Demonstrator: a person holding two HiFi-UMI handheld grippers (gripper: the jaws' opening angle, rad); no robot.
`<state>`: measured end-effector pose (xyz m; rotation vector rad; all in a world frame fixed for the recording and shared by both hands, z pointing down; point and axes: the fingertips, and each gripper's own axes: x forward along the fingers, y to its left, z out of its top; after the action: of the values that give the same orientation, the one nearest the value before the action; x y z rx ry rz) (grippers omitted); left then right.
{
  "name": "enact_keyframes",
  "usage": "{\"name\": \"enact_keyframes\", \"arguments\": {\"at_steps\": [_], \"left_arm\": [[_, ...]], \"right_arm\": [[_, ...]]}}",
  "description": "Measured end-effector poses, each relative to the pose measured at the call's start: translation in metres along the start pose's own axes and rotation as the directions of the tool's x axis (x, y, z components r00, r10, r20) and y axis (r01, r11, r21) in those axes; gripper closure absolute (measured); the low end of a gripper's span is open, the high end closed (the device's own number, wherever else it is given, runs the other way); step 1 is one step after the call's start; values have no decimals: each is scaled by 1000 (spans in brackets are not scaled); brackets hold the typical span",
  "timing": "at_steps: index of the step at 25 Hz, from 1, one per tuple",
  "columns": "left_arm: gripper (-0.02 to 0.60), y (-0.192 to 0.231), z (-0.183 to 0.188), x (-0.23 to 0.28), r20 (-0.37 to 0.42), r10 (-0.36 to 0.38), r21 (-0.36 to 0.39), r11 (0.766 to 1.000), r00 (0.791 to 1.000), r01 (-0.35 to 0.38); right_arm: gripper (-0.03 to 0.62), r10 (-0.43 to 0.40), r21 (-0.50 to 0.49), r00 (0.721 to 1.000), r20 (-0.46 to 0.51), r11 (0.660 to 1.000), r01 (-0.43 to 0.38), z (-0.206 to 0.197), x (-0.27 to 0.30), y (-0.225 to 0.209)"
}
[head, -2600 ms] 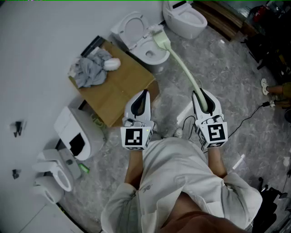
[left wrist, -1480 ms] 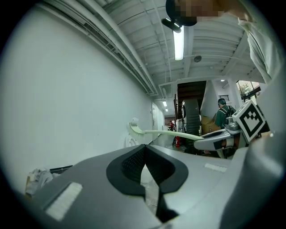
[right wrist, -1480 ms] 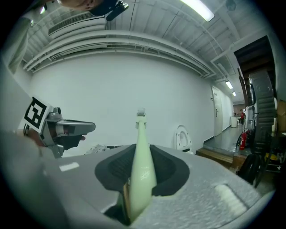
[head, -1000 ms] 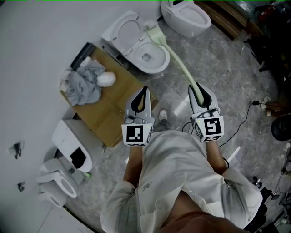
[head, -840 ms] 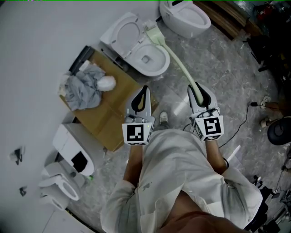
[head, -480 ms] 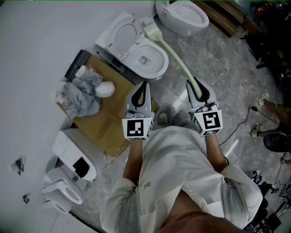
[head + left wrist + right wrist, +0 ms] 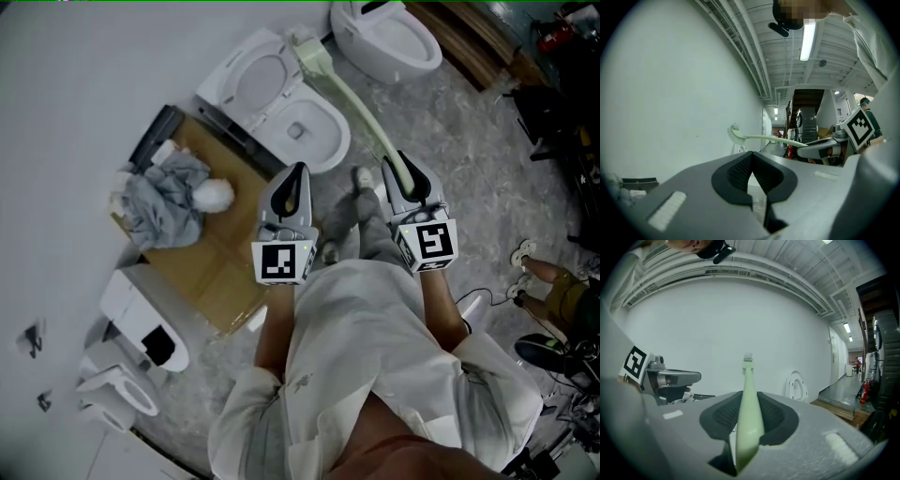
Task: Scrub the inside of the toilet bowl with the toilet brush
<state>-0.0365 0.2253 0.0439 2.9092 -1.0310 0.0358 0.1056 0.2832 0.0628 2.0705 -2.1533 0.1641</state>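
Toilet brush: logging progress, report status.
Right gripper shut on toilet brush; left gripper shut, empty. Brush head raised, not in toilet bowl. Nothing blocking.

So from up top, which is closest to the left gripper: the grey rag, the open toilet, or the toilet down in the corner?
From the left gripper, head view:
1. Open toilet, just ahead of the jaws.
2. Grey rag, off to the left on the cardboard box.
3. Corner toilet, far down at the left.
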Motion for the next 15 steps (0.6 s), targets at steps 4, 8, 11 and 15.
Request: {"name": "enact_keyframes", "arguments": {"at_steps": [4, 8, 11, 15], "left_arm": [[565, 11, -5, 31, 3, 71, -24, 997, 997, -71], [565, 26, -10, 69, -35, 145, -38, 988, 989, -147], [565, 38, -17, 94, -61, 204, -46, 977, 977, -207], [565, 43, -32, 121, -105, 285, -68, 954, 953, -293]], "right_arm": [[502, 92, -9, 996, -20, 996, -92, -1, 35, -17], [503, 175, -12, 982, -70, 984, -177, -5, 78, -39], [502, 244, -3, 964, -106, 969, -246, -10, 108, -54], [502, 323, 8, 933, -157, 945, -326, -21, 140, -77]]}}
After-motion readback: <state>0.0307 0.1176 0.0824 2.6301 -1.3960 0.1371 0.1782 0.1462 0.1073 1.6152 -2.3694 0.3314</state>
